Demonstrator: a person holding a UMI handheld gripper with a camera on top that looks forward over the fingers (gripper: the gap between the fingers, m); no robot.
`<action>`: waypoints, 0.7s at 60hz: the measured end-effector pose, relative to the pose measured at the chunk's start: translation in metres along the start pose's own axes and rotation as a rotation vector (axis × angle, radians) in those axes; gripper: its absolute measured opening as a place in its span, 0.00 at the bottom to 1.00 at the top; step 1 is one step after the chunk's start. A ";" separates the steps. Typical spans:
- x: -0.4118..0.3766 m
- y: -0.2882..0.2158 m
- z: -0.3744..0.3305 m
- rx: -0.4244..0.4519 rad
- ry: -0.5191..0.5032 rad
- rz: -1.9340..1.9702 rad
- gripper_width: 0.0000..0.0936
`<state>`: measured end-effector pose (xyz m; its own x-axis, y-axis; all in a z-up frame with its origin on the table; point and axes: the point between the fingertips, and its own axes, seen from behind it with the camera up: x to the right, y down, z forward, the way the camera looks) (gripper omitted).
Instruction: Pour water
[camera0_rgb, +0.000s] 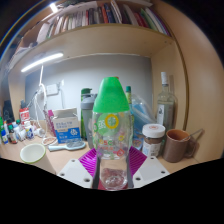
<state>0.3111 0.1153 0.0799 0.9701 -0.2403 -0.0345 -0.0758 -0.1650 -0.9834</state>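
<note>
A clear plastic water bottle (111, 125) with a green cap and a flowered label stands upright between my fingers, its base low between the magenta pads (88, 161). Both pads press on its sides. My gripper (112, 168) is shut on the bottle and holds it in front of the desk. A brown mug (178, 145) stands on the desk to the right, beyond the fingers. A pale green bowl (33, 153) sits to the left.
The desk (60, 160) holds a blue-and-white box (67, 126), a jar with a white lid (153, 139), a tall clear bottle (165, 103) and several small bottles at the left (12, 130). A bookshelf (100, 40) hangs overhead.
</note>
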 end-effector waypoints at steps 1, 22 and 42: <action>0.000 0.000 0.000 -0.001 0.001 -0.003 0.43; 0.002 0.038 -0.048 -0.270 0.027 0.065 0.90; -0.029 -0.031 -0.252 -0.258 0.073 0.031 0.90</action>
<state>0.2272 -0.1137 0.1563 0.9479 -0.3157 -0.0416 -0.1706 -0.3931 -0.9036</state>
